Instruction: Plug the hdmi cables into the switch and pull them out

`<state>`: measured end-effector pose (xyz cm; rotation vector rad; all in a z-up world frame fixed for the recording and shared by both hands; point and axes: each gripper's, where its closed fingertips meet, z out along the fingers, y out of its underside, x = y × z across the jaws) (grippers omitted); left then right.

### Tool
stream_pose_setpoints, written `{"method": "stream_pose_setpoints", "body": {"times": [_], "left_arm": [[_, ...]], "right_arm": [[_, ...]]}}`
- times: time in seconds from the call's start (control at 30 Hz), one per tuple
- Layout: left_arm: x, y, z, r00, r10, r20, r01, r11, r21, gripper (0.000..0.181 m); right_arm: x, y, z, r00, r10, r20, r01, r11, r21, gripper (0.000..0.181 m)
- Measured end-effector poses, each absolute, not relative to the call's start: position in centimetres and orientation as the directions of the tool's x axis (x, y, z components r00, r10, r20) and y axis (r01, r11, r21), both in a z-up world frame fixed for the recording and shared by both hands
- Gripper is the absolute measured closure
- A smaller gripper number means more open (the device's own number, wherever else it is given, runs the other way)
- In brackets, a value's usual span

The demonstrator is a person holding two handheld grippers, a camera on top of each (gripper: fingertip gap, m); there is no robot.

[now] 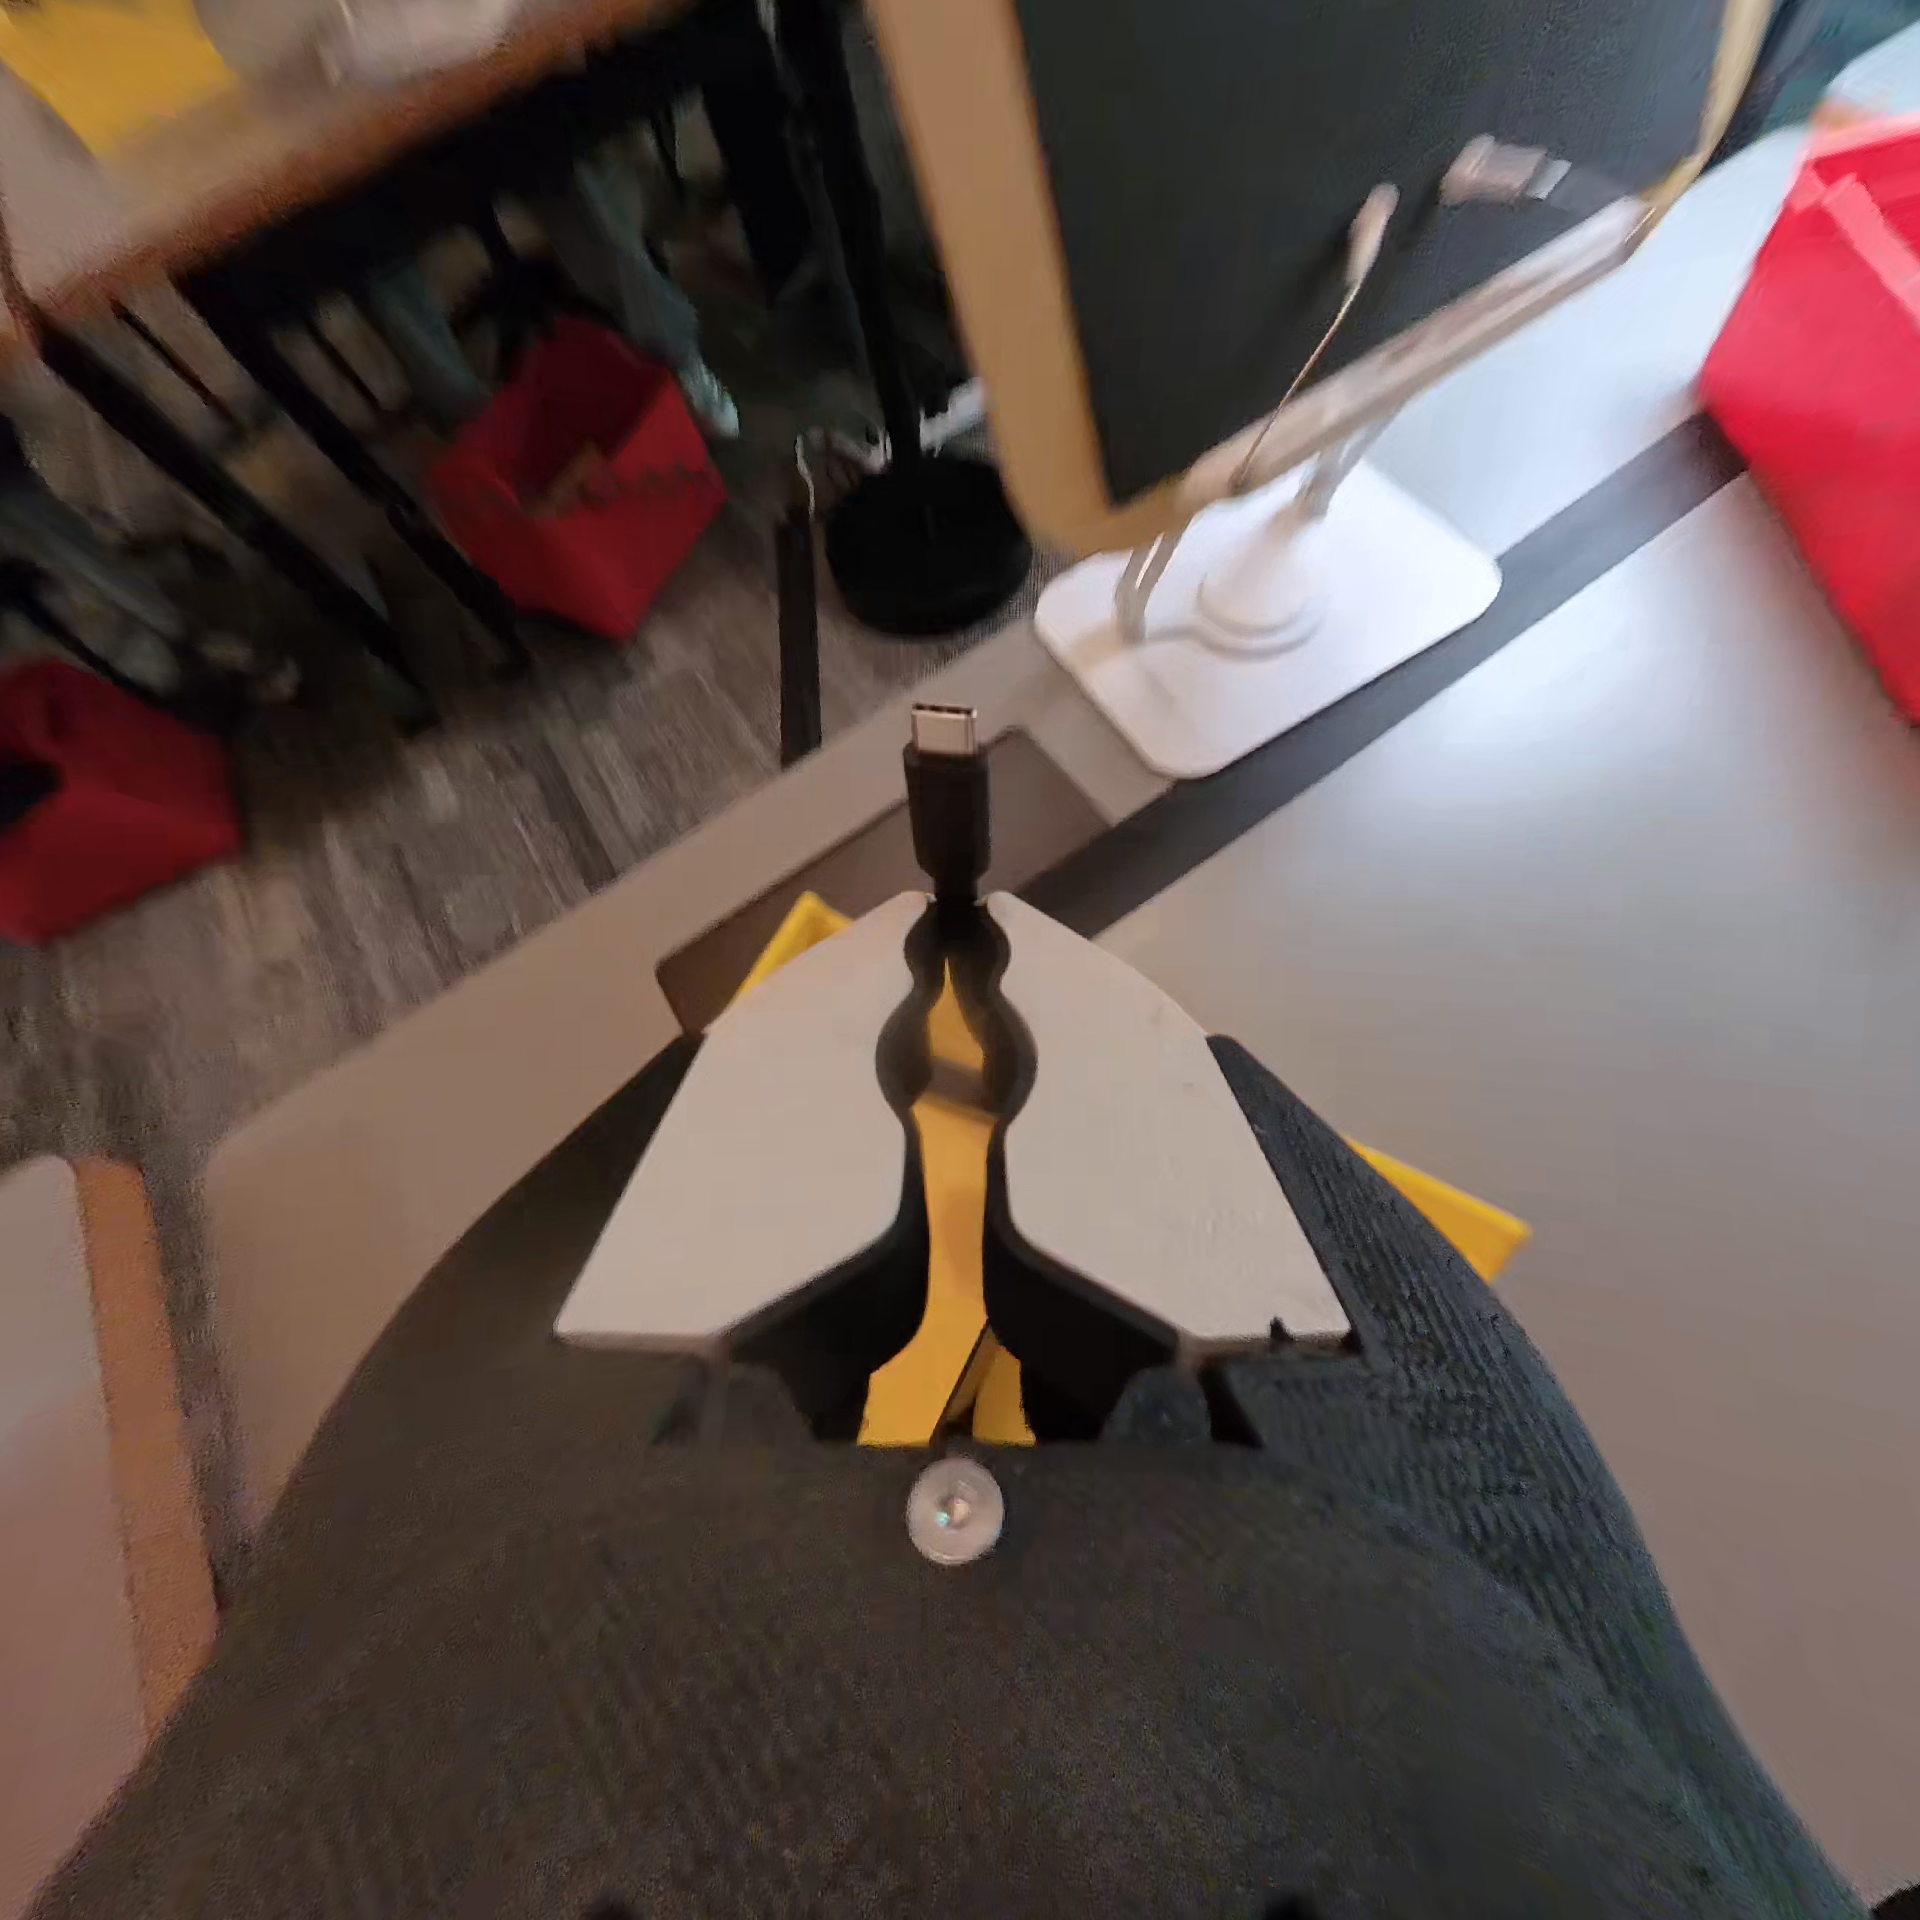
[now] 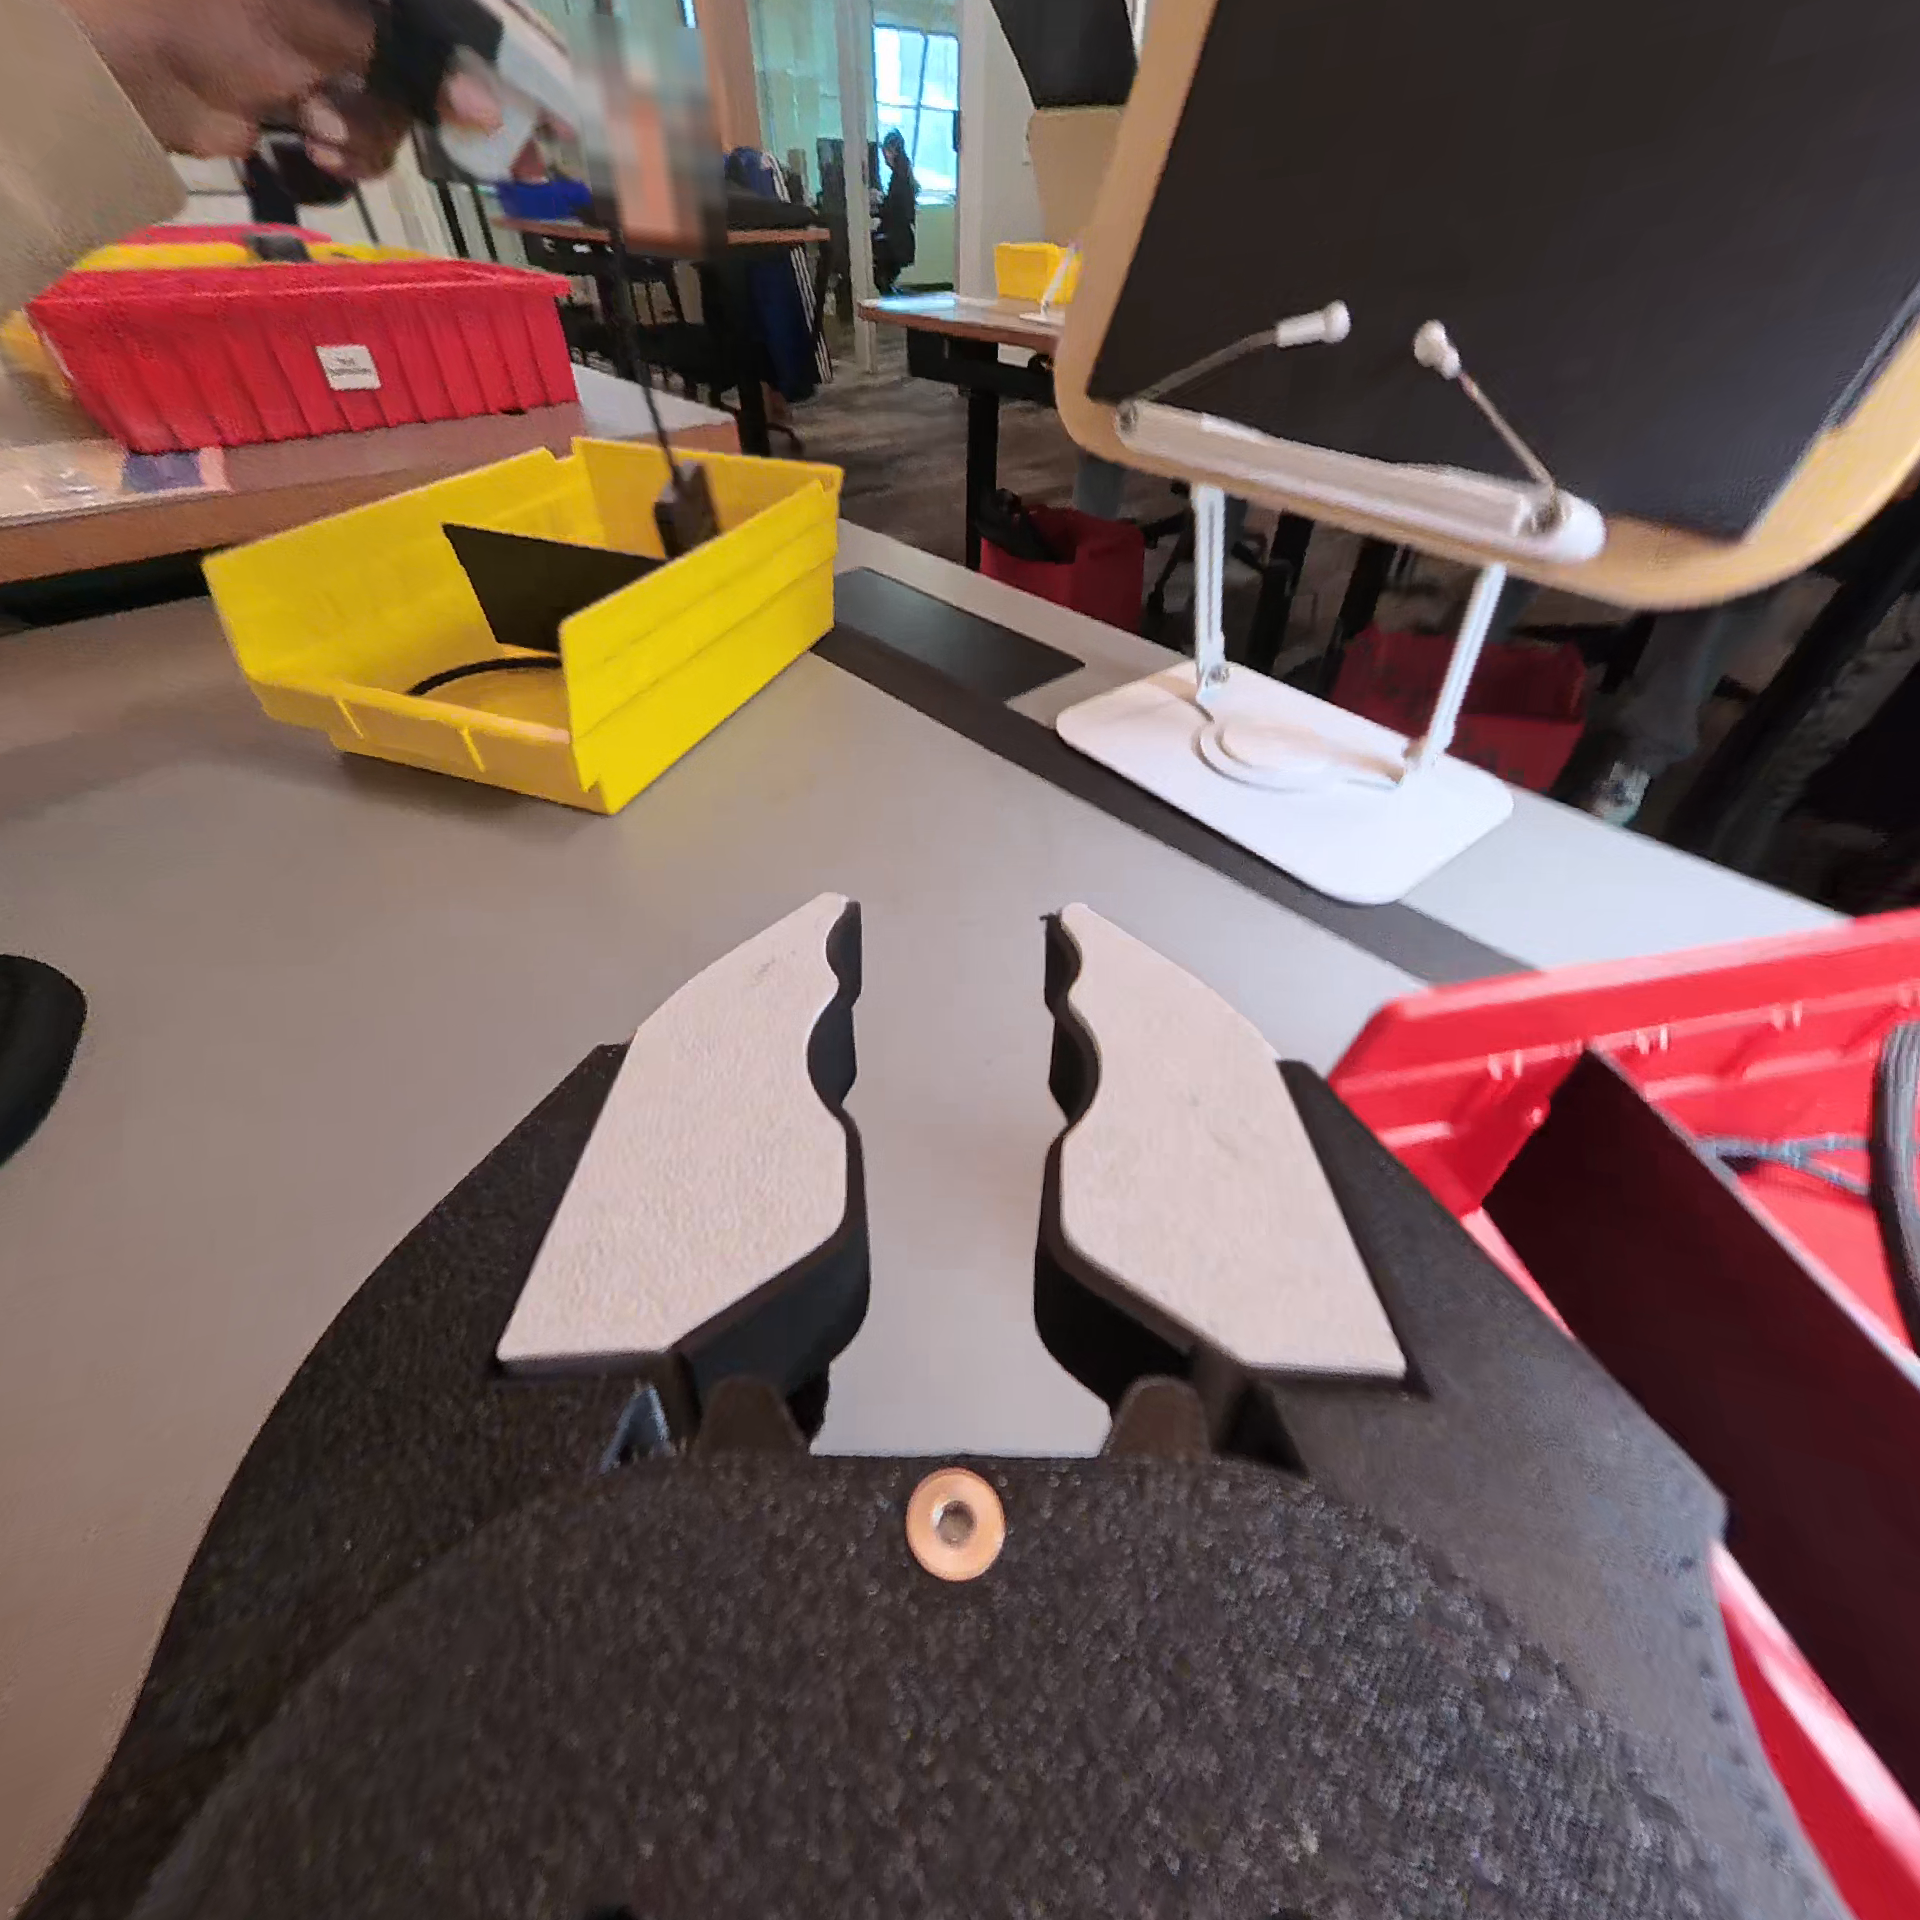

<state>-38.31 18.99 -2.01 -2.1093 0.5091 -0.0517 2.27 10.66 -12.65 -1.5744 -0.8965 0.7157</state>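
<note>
My left gripper (image 1: 954,899) is shut on a black cable (image 1: 945,810) just behind its small metal plug, which sticks out forward past the fingertips. It hangs over a yellow bin (image 1: 1455,1216) at the table's edge. In the right wrist view the left gripper (image 2: 655,135) is a blur high above the yellow bin (image 2: 686,675), and the cable (image 2: 649,395) hangs from it down into the bin. My right gripper (image 2: 951,920) is open and empty, low over the grey table (image 2: 312,987). No switch shows in either view.
A tablet-like board on a white stand (image 2: 1299,800) stands at the table's far edge, also in the left wrist view (image 1: 1299,623). A red bin (image 2: 1621,1039) holding cables sits just right of my right gripper. A black divider (image 2: 540,592) stands in the yellow bin. One gripper's finger ends stand about 45 cm off the other's.
</note>
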Motion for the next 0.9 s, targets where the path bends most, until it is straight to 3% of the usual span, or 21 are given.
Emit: {"method": "stream_pose_setpoints", "body": {"times": [0.03, 0.17, 0.3, 0.4, 0.5, 0.63, 0.73, 0.9], "left_arm": [[-37.1, 18.4, 0.0, 0.903, -0.394, -0.170, -0.345, -0.430, -0.834, 0.176], [-30.1, 15.4, 5.8, 0.827, -0.514, -0.228, -0.400, -0.252, -0.881, 0.176], [-21.7, 11.4, 7.8, 0.683, -0.689, -0.243, -0.414, -0.092, -0.905, 0.176], [-16.5, 8.0, 7.2, 0.551, -0.812, -0.190, -0.379, -0.041, -0.924, 0.176], [-12.5, 4.9, 6.0, 0.411, -0.906, -0.105, -0.291, -0.021, -0.956, 0.176], [-8.6, 1.1, 4.8, 0.146, -0.989, 0.025, -0.141, -0.046, -0.989, 0.177], [-7.5, 0.1, 4.3, 0.027, -0.996, 0.079, -0.071, -0.081, -0.994, 0.176], [-8.9, 2.1, 4.6, 0.076, -0.987, 0.145, 0.041, -0.142, -0.989, 0.176]], "right_arm": [[1.7, 10.6, -11.7, 0.514, 0.857, 0.043, 0.169, -0.052, -0.984, 0.148], [-1.5, 10.1, -7.5, 0.456, 0.881, 0.127, 0.162, 0.058, -0.985, 0.147], [-5.1, 8.7, -5.0, 0.352, 0.909, 0.226, 0.197, 0.164, -0.967, 0.143], [-7.2, 7.1, -5.5, 0.222, 0.912, 0.345, 0.270, 0.283, -0.920, 0.137], [-7.8, 6.3, -9.2, 0.069, 0.919, 0.388, 0.371, 0.337, -0.865, 0.119], [-8.2, 3.0, -13.9, -0.182, 0.958, 0.222, 0.390, 0.278, -0.878, 0.105], [-8.6, -0.4, -14.1, -0.341, 0.937, 0.070, 0.296, 0.178, -0.939, 0.117], [-9.0, -2.1, -13.4, -0.434, 0.901, -0.022, 0.230, 0.088, -0.969, 0.117]]}}
